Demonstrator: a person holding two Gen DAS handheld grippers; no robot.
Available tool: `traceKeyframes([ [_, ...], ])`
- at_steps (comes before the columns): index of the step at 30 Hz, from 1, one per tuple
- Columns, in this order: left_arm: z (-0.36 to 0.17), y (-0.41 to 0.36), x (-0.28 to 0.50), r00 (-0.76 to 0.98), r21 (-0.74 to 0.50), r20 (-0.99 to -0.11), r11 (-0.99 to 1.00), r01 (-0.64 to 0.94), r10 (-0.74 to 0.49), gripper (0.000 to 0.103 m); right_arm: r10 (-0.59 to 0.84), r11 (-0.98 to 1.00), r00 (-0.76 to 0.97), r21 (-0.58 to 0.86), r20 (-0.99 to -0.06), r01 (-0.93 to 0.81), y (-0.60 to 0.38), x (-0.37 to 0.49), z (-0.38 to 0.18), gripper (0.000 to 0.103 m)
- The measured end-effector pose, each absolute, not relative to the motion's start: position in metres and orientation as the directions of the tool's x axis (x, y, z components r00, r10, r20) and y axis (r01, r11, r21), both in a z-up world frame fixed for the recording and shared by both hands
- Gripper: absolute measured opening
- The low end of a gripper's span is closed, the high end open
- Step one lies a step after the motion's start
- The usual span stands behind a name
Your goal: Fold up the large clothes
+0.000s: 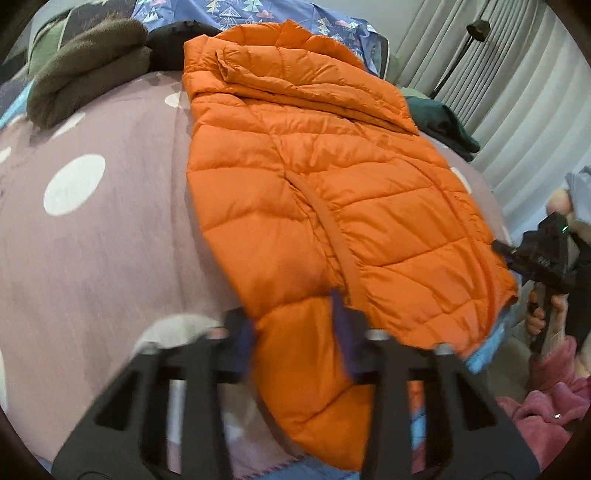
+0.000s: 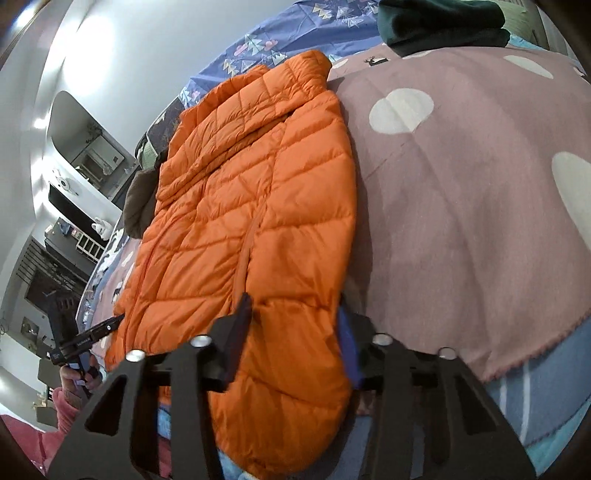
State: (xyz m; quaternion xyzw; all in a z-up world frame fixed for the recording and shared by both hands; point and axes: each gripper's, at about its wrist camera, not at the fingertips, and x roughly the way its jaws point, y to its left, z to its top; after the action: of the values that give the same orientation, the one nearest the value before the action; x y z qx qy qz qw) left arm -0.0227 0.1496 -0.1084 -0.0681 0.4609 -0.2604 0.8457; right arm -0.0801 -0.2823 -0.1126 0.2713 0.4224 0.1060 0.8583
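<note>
An orange quilted puffer jacket (image 1: 325,192) lies lengthwise on the bed, sleeves folded in, collar at the far end. It also shows in the right wrist view (image 2: 236,206). My left gripper (image 1: 295,332) has its jaws apart, straddling the jacket's near left hem corner; fabric fills the gap between the fingers. My right gripper (image 2: 291,332) likewise has its jaws apart around the near right hem corner. The right gripper also shows at the right edge of the left wrist view (image 1: 532,254), and the left gripper at the lower left of the right wrist view (image 2: 88,336).
The bed has a mauve cover with white dots (image 1: 92,221). A folded olive-brown garment (image 1: 85,62) lies at the far left, a dark green garment (image 1: 443,125) at the far right. A blue patterned pillow (image 1: 258,14) is behind the jacket. A pink garment (image 1: 546,398) is at the near right.
</note>
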Motion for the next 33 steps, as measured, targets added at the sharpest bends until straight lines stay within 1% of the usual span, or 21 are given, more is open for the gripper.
traceKeyframes([
  [1, -0.108, 0.151, -0.023, 0.442, -0.361, -0.74, 0.854, 0.375, -0.507, 0.018, 0.403, 0.834, 0.621, 0.549, -0.673, 0.053, -0.283, -0.08, -0.112, 0.036],
  [3, -0.107, 0.151, -0.022, 0.447, -0.351, -0.746, 0.862, 0.366, -0.494, 0.018, 0.374, 0.851, 0.623, 0.521, -0.688, 0.064, -0.284, -0.085, -0.107, 0.037],
  [4, -0.107, 0.151, -0.022, 0.446, -0.351, -0.749, 0.864, 0.362, -0.491, 0.018, 0.366, 0.855, 0.62, 0.514, -0.694, 0.07, -0.285, -0.087, -0.106, 0.04],
  [5, -0.108, 0.152, -0.023, 0.443, -0.349, -0.754, 0.867, 0.356, -0.485, 0.02, 0.369, 0.853, 0.613, 0.517, -0.698, 0.075, -0.288, -0.092, -0.105, 0.046],
  [6, -0.107, 0.153, -0.025, 0.443, -0.346, -0.758, 0.87, 0.351, -0.479, 0.021, 0.377, 0.849, 0.609, 0.523, -0.698, 0.073, -0.289, -0.094, -0.105, 0.056],
  [7, -0.107, 0.156, -0.026, 0.445, -0.343, -0.76, 0.874, 0.345, -0.474, 0.028, 0.387, 0.846, 0.606, 0.53, -0.695, 0.067, -0.29, -0.097, -0.106, 0.058],
  [8, -0.107, 0.158, -0.029, 0.44, -0.347, -0.763, 0.874, 0.339, -0.474, 0.04, 0.394, 0.845, 0.603, 0.532, -0.694, 0.06, -0.289, -0.099, -0.107, 0.058],
  [9, -0.108, 0.159, -0.03, 0.434, -0.355, -0.762, 0.871, 0.34, -0.48, 0.044, 0.403, 0.841, 0.599, 0.538, -0.692, 0.056, -0.288, -0.1, -0.11, 0.058],
  [12, -0.11, 0.156, -0.032, 0.432, -0.354, -0.762, 0.869, 0.345, -0.482, 0.048, 0.431, 0.817, 0.606, 0.575, -0.668, 0.052, -0.284, -0.097, -0.117, 0.06],
  [13, -0.111, 0.154, -0.032, 0.432, -0.356, -0.76, 0.867, 0.349, -0.486, 0.045, 0.438, 0.811, 0.611, 0.583, -0.659, 0.048, -0.282, -0.097, -0.116, 0.056],
  [14, -0.11, 0.152, -0.033, 0.432, -0.359, -0.755, 0.862, 0.359, -0.494, 0.03, 0.454, 0.801, 0.612, 0.597, -0.648, 0.038, -0.28, -0.096, -0.114, 0.028],
  [15, -0.107, 0.149, -0.034, 0.426, -0.366, -0.746, 0.85, 0.379, -0.512, 0.015, 0.459, 0.795, 0.624, 0.606, -0.632, 0.029, -0.278, -0.096, -0.109, 0.014],
  [16, -0.102, 0.148, -0.037, 0.443, -0.356, -0.739, 0.853, 0.383, -0.507, 0.01, 0.446, 0.8, 0.645, 0.599, -0.62, 0.024, -0.277, -0.099, -0.101, 0.009],
  [18, -0.081, 0.148, -0.045, 0.51, -0.315, -0.699, 0.857, 0.409, -0.501, 0.007, 0.425, 0.806, 0.698, 0.592, -0.576, -0.002, -0.278, -0.103, -0.077, 0.006],
  [20, -0.056, 0.15, -0.051, 0.557, -0.315, -0.646, 0.847, 0.428, -0.522, 0.006, 0.414, 0.806, 0.739, 0.592, -0.531, -0.026, -0.28, -0.108, -0.055, 0.005],
  [24, 0.002, 0.157, -0.075, 0.651, -0.259, -0.537, 0.839, 0.478, -0.537, 0.006, 0.391, 0.815, 0.818, 0.572, -0.423, -0.094, -0.286, -0.129, -0.001, 0.005],
  [26, 0.023, 0.16, -0.089, 0.681, -0.228, -0.501, 0.841, 0.491, -0.534, 0.007, 0.384, 0.828, 0.843, 0.544, -0.376, -0.135, -0.286, -0.148, 0.023, 0.005],
  [29, 0.051, 0.164, -0.115, 0.726, -0.182, -0.443, 0.846, 0.501, -0.526, 0.009, 0.365, 0.856, 0.868, 0.488, -0.338, -0.17, -0.282, -0.169, 0.046, 0.006],
  [31, 0.06, 0.166, -0.125, 0.742, -0.159, -0.421, 0.847, 0.506, -0.522, 0.01, 0.343, 0.875, 0.882, 0.45, -0.322, -0.176, -0.28, -0.176, 0.055, 0.007],
  [33, 0.061, 0.165, -0.125, 0.749, -0.137, -0.42, 0.851, 0.506, -0.513, 0.012, 0.32, 0.889, 0.888, 0.429, -0.33, -0.161, -0.281, -0.168, 0.054, 0.008],
])
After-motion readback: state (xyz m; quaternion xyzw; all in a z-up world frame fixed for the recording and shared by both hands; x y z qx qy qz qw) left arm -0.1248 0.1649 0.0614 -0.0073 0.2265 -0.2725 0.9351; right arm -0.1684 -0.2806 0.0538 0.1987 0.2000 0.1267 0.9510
